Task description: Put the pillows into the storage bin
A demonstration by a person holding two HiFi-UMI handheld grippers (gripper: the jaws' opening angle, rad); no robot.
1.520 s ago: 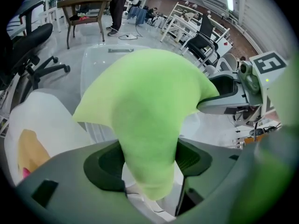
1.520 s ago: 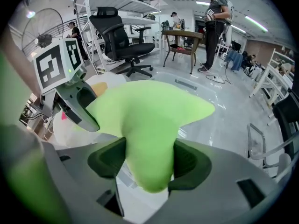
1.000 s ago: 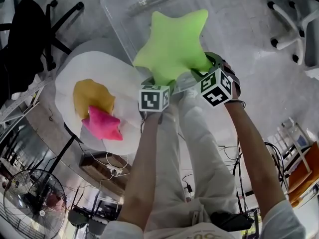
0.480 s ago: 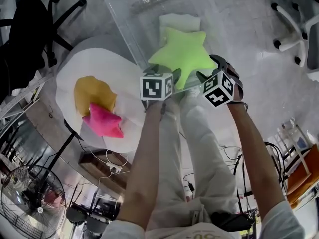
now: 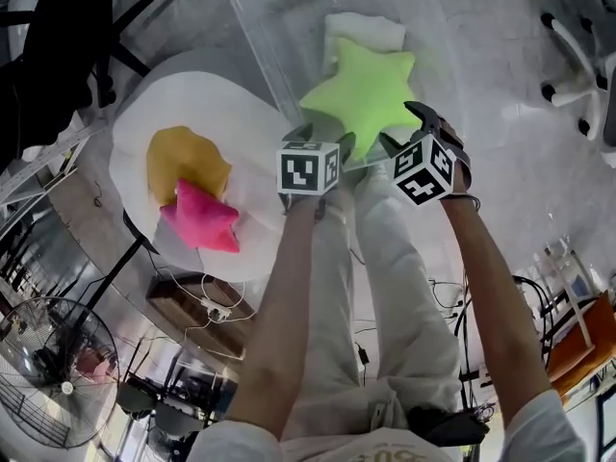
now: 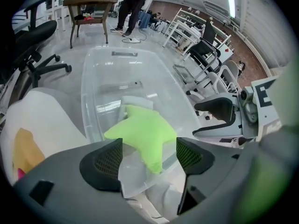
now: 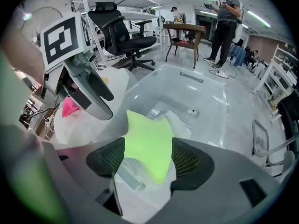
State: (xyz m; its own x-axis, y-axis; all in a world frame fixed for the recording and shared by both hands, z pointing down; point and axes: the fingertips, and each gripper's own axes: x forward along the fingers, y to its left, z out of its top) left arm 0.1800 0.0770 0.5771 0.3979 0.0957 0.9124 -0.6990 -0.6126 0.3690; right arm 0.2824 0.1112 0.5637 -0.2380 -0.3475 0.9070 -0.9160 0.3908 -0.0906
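Left gripper: the left gripper hangs over the near edge of the clear plastic storage bin. Its jaws have just closed a little but stand wide apart, and the pads press on nothing.
Right gripper: the right gripper is over the same near edge, just beside the left one. Its jaws have also just closed slightly, stand wide, and are empty.
Reason for open jaws: I judge the release is done, because the lime-green star-shaped pillow lies inside the bin, apart from all four pads.
Below it: a flat white pillow is inside the bin, partly covered by the green one.
Not yet stored: the pink star-shaped pillow touches the mustard-yellow pillow on a white rounded surface just beside the bin.
Head view only: it shows both grippers and all the pillows together.
Gripper views only: they show the bare pads. Beyond the bin's far end are a wooden table and a standing person.
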